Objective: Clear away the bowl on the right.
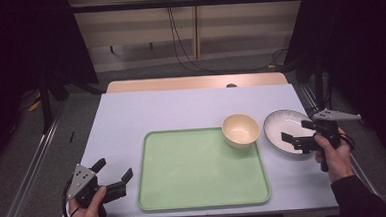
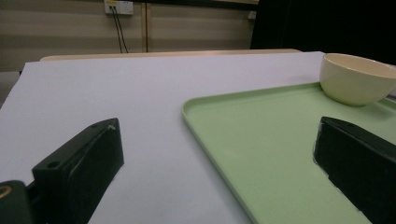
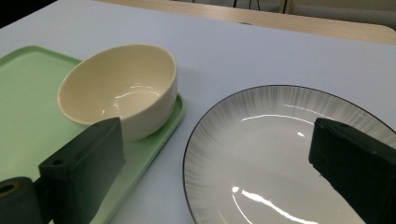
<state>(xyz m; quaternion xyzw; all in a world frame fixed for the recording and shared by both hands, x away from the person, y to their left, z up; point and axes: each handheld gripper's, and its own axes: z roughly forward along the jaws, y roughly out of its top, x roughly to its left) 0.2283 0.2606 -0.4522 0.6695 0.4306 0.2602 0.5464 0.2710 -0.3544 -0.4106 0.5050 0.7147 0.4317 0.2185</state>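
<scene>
Plate (image 1: 284,129) | right hand-held gripper (image 1: 297,141) above, jaws apart | left hand-held gripper (image 1: 115,175) low, agape

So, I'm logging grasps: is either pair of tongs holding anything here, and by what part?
Nothing is held. The left tongs are open near the tray; the right tongs are open over the plate.

The left tongs (image 1: 115,173), at the lower left of the high view, are black, with two blocky jaws and a grey three-cornered plate dotted with small holes on top. The right tongs (image 1: 294,139), at the right of that frame, match them, their plate pale grey. A dark sleeve (image 1: 358,197) covers the right forearm. In both gripper views a jaw shows a small round hole.
</scene>
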